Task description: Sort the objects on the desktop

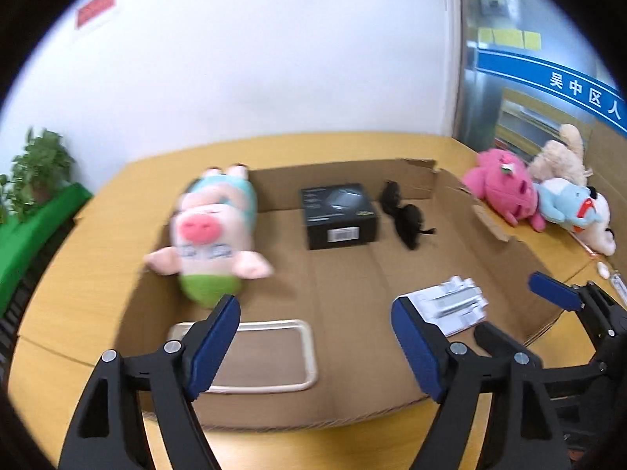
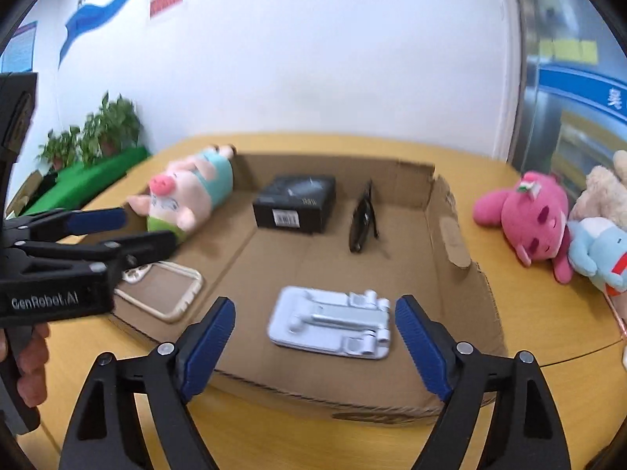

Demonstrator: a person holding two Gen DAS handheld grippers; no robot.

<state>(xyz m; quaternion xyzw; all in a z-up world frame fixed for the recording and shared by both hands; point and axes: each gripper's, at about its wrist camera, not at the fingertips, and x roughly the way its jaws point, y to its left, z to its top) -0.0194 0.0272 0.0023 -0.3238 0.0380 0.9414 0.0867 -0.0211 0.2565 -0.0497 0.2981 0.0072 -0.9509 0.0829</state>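
A shallow cardboard tray (image 1: 352,403) (image 2: 450,231) lies on the yellow table. In it are a pig plush (image 1: 211,231) (image 2: 184,196), a black box (image 1: 339,215) (image 2: 294,203), black sunglasses (image 1: 407,215) (image 2: 362,221), a clear phone case (image 1: 270,356) (image 2: 164,290) and a white folding stand (image 1: 454,305) (image 2: 333,321). My left gripper (image 1: 315,337) (image 2: 111,229) is open and empty, above the phone case. My right gripper (image 2: 315,337) (image 1: 513,305) is open and empty, just short of the white stand.
Three plush toys lie on the table right of the tray: a pink one (image 1: 505,188) (image 2: 529,215), a beige one (image 1: 560,156) and a light blue one (image 1: 576,203) (image 2: 599,250). Potted plants (image 2: 94,133) and a green surface (image 1: 35,227) stand at the far left. A white wall is behind.
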